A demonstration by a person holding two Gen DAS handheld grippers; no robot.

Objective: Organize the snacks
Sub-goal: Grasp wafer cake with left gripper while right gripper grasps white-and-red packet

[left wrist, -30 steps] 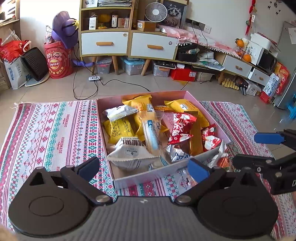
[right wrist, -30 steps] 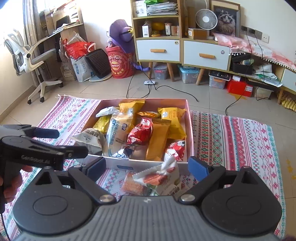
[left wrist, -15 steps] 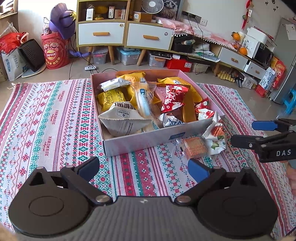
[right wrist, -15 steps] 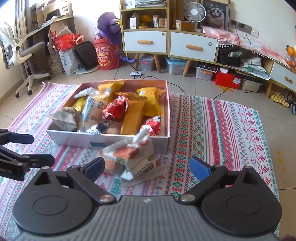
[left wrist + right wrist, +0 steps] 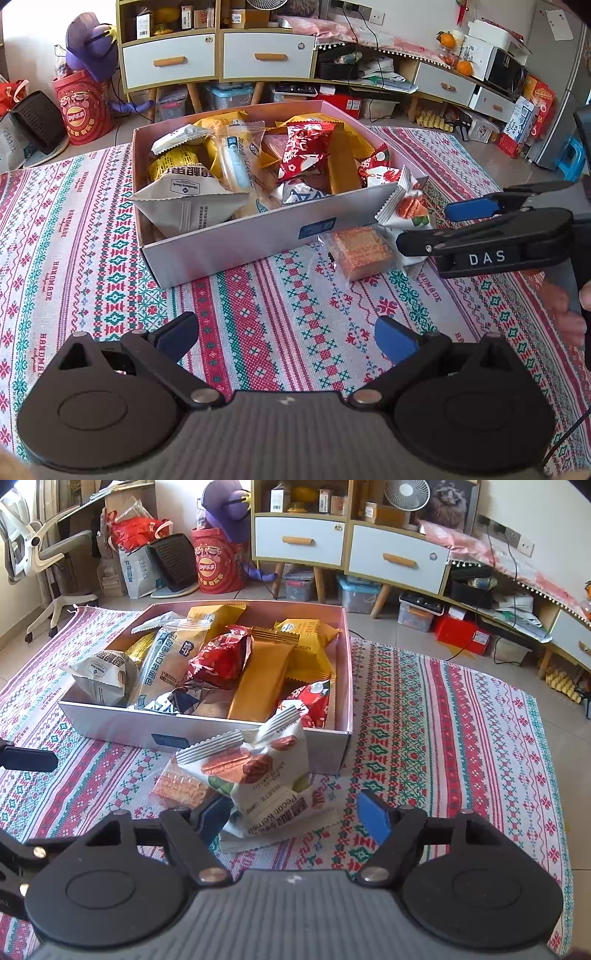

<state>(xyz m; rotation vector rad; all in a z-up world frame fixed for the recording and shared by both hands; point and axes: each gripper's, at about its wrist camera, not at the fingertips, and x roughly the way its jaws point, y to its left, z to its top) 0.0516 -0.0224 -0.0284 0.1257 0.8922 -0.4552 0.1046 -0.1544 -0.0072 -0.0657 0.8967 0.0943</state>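
Note:
A pink box [image 5: 229, 240] full of snack packets stands on a patterned rug; it also shows in the right wrist view [image 5: 110, 723]. A white pecan packet [image 5: 269, 775] leans against the box's front wall, with a clear-wrapped orange cracker pack [image 5: 181, 786] beside it. Both show in the left wrist view too, the pecan packet [image 5: 406, 206] and the cracker pack [image 5: 360, 251]. My right gripper [image 5: 295, 818] is open, its fingers on either side of the pecan packet's near end. My left gripper [image 5: 286, 334] is open and empty over the rug, in front of the box.
The rug [image 5: 74, 236] covers the floor around the box. Behind it stand a cabinet with drawers [image 5: 351, 550], a red drum [image 5: 218, 565], storage bins and cables. An office chair [image 5: 44, 554] is at the far left.
Both grippers drew back from the box, then the right one closed in low on the pecan packet. The packet and cracker pack have not moved.

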